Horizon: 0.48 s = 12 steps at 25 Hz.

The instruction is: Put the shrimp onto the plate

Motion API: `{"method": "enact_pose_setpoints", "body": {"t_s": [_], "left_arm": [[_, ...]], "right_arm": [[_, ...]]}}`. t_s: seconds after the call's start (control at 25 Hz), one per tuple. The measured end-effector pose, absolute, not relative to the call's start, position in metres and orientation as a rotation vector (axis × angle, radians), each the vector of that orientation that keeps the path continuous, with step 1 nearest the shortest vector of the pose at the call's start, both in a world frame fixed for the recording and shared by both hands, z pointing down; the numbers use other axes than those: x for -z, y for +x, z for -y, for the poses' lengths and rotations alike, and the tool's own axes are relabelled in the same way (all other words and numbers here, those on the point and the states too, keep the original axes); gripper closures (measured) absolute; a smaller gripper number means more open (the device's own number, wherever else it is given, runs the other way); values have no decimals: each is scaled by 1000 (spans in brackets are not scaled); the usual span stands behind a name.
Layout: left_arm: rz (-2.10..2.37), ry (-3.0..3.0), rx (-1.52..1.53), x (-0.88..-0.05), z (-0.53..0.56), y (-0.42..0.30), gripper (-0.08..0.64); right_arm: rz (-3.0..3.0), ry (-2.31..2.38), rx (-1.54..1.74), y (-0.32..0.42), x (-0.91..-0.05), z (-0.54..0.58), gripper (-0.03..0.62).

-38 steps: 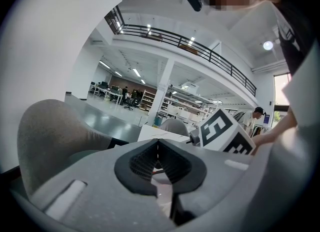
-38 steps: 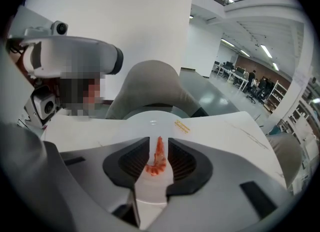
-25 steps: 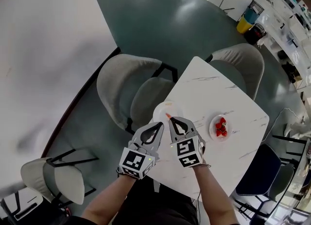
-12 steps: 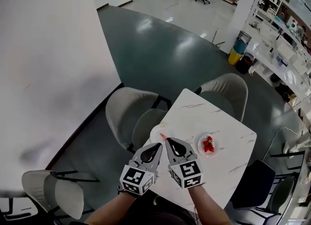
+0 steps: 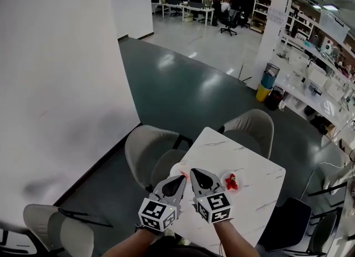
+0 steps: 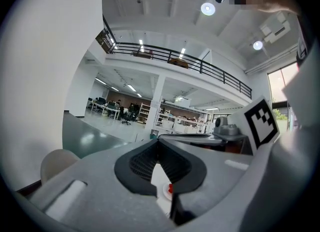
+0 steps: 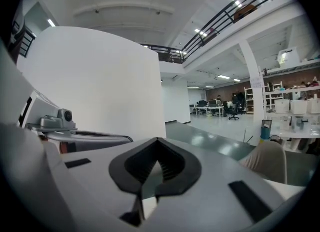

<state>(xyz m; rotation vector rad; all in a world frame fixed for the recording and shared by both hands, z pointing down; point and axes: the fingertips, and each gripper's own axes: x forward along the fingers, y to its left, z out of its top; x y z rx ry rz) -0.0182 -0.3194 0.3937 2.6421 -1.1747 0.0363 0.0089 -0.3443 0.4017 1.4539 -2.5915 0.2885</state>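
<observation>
**Both grippers shut and empty over the table's near-left corner**

We hold the left gripper and right gripper side by side above the near-left corner of the table. Each has its jaws closed tip to tip on nothing, probably because the carry looks done. A small red bit we take for the shrimp appears to lie on the plate at that corner, just by the tips. More red pieces sit in a dish nearer the table's middle, likely the supply.
</observation>
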Motion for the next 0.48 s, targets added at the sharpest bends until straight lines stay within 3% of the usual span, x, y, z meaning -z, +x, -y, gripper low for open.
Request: {"method": "enact_pose_setpoints", "body": {"t_s": [0.48], "left_arm": [[1176, 2664, -6, -385, 306, -15, 552]], "right_arm": [[2599, 1489, -263, 16, -392, 330, 592]]}}
